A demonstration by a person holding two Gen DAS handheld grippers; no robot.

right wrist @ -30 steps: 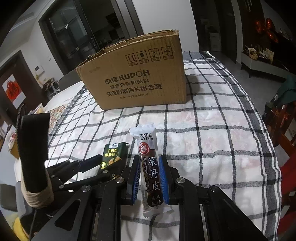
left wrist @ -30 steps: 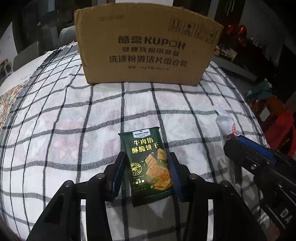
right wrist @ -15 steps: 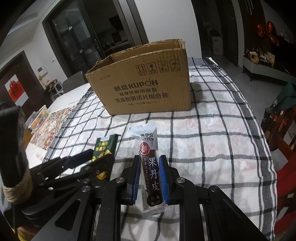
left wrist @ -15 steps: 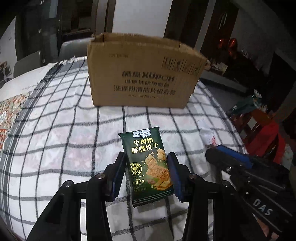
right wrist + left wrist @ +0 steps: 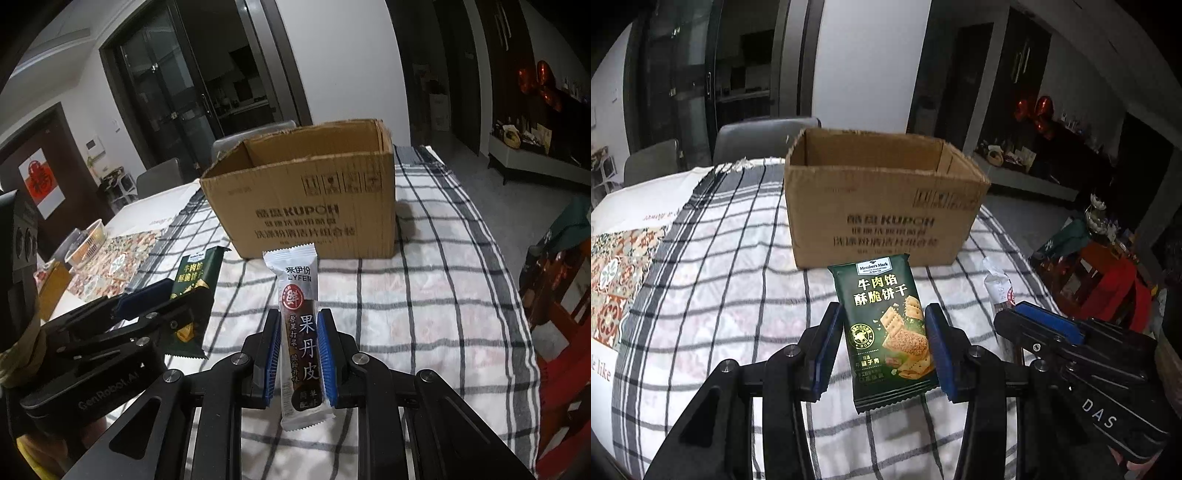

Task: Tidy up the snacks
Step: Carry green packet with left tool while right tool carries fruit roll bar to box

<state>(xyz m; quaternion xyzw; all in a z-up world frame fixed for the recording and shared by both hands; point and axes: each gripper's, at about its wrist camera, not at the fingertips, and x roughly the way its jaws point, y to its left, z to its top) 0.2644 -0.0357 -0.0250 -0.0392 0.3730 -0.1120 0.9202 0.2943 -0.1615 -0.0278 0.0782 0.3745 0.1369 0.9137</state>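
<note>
Our left jaws point(image 5: 882, 347) grip a green cracker packet point(image 5: 888, 325) by its sides, and our right jaws point(image 5: 298, 358) are clamped on a slim fruit-leather bar point(image 5: 301, 332). We hold both upright above the checked cloth point(image 5: 424, 314) on the bench, near side of the open cardboard box point(image 5: 882, 206), left packet beside right bar.

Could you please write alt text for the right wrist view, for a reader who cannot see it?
The right hand-held gripper is shut on a slim brown-and-white snack bar, held upright above a checked tablecloth. An open cardboard box stands behind it, and at left the left hand-held gripper holds a green cracker packet.
</note>
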